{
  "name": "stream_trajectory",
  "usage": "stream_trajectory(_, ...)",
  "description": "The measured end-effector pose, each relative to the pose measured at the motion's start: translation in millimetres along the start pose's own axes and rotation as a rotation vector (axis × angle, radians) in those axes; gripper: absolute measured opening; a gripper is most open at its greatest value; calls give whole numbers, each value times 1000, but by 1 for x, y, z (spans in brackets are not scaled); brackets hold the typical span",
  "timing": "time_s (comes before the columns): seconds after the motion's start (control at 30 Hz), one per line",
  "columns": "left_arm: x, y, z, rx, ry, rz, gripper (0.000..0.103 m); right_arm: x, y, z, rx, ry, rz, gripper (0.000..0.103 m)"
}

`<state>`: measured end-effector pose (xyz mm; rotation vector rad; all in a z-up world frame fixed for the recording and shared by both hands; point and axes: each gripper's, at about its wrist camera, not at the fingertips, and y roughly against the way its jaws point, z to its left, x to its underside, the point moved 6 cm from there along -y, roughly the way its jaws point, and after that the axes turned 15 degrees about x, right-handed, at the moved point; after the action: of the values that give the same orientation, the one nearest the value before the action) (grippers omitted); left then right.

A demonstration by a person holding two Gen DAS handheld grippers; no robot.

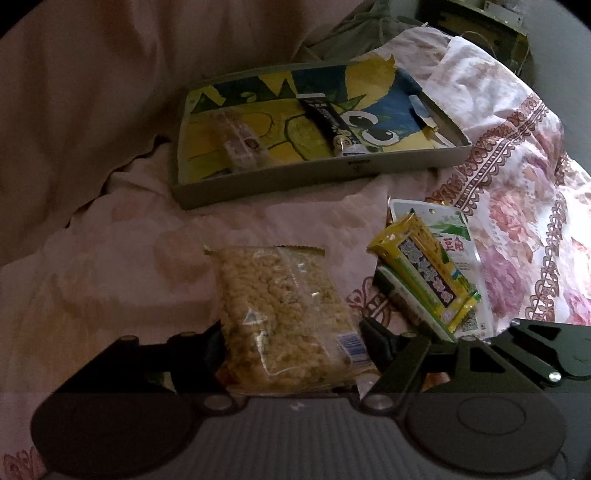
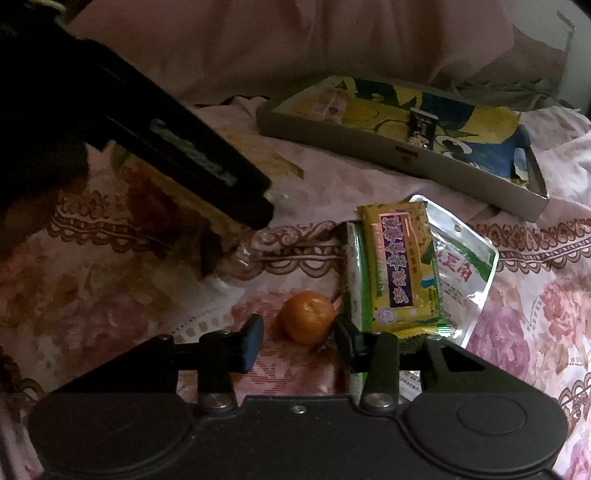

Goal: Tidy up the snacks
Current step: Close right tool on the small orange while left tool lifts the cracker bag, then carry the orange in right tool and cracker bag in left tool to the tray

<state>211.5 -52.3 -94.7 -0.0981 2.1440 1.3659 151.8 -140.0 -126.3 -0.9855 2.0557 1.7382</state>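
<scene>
My left gripper (image 1: 291, 339) is shut on a clear pack of puffed-grain snack (image 1: 284, 314), held above the bedspread. A grey tray (image 1: 303, 177) lies beyond it, holding a black stick pack (image 1: 330, 122) and a clear wrapped snack (image 1: 240, 144). A yellow snack pack (image 1: 428, 273) lies on a white pouch (image 1: 454, 236) to the right. My right gripper (image 2: 297, 332) is open around a small orange (image 2: 306, 316) on the bedspread. The yellow pack (image 2: 400, 266), a green pack (image 2: 354, 273) and the white pouch (image 2: 461, 273) lie just right of it. The tray (image 2: 369, 147) is farther back.
The left gripper's dark body (image 2: 155, 147) crosses the upper left of the right wrist view. A floral bedspread (image 2: 535, 314) covers the surface. A pink pillow or blanket (image 1: 92, 92) rises behind the tray. Dark furniture (image 1: 480, 26) stands at the far right.
</scene>
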Motion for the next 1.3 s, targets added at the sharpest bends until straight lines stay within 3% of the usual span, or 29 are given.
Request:
stream_trajectory(0.13,1,3,2,9,16,-7,77,1,-7,-2,-4,-37,18,36)
stream_trajectory(0.63,-3,15,4,43,51,-78,76,-26,21,-27,25,-147,-131,35)
stream_trajectory(1.1,-23,31,11,84,98,-246,76,-49,30,-49,73,-213,-254,35)
stream_trajectory(1.3,-49,40,23,23,102,-362,76,-75,20,-56,85,-239,-310,35)
